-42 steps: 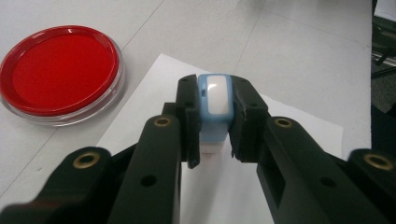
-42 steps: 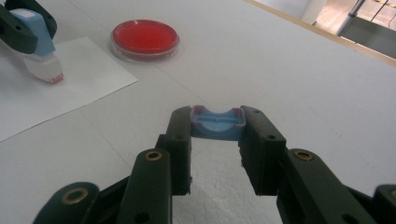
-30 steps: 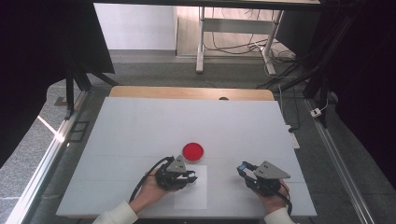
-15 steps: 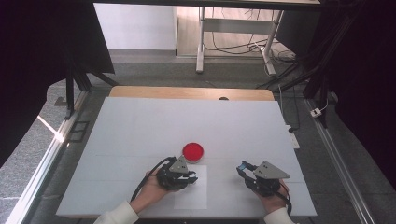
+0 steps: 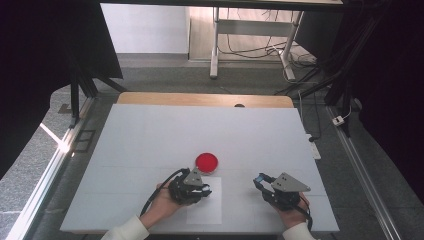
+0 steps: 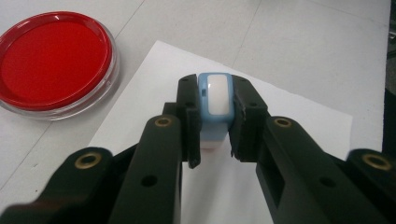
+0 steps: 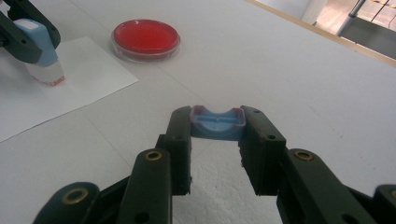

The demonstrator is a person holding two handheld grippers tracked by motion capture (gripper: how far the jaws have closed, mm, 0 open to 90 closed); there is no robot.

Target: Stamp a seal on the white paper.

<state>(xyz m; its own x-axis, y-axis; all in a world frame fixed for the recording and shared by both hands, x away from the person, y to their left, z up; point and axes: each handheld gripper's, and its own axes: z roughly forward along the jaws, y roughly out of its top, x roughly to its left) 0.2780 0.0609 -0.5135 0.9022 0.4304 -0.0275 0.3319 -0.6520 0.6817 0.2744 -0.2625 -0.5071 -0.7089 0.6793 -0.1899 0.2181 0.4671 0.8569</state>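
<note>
Stamp of pale blue plastic [image 6: 215,109] stood upright in our left gripper [image 6: 214,122], clamped between its jaws, red base on the white paper sheet [image 6: 285,121]; the round red ink pad [image 6: 52,58] lay just beyond. Our right gripper [image 7: 216,122], well apart, pinched the blue stamp cap [image 7: 216,123].

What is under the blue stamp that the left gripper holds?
The stamp stands on a white paper sheet lying on the table. Its bottom face is pressed down, so any print under it is hidden.
</note>
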